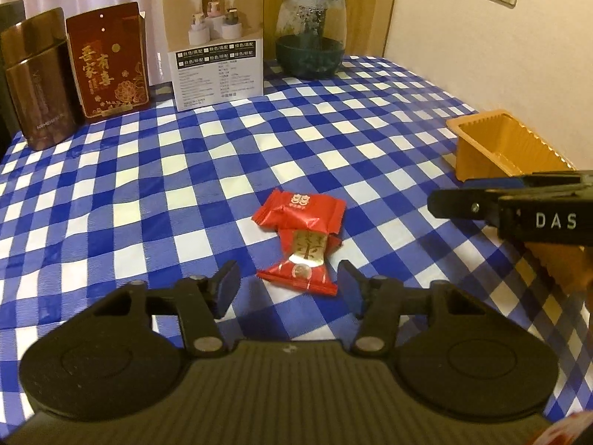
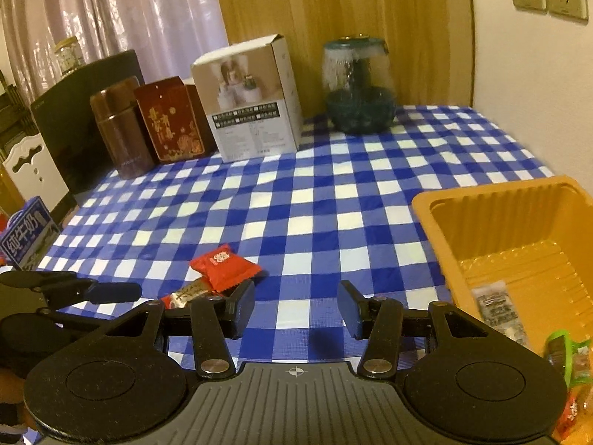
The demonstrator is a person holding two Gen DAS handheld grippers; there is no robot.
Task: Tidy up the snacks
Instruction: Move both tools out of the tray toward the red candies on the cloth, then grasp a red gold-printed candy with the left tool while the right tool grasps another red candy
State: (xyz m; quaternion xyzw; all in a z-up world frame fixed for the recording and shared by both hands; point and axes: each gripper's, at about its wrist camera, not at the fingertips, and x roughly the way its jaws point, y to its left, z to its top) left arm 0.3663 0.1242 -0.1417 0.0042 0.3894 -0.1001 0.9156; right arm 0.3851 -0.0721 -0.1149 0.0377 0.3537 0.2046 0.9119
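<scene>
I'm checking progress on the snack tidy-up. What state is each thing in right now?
left gripper: open, nearest red snack between its fingers, not pressed
right gripper: open, nothing held
two red snack packets: lying on the checked tablecloth, overlapping, outside the tray
orange tray: upright, a few wrapped snacks inside
white carton: top flap raised

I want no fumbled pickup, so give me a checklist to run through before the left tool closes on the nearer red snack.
1. Left tool open, nothing held: ok.
2. Nearer red snack between its fingers: ok.
3. Second red snack clear of it: not ok, they overlap.
4. Right tool open, nothing held: ok.
5. Room in orange tray: ok.
6. Pads touching the wrapper: cannot tell.
</scene>
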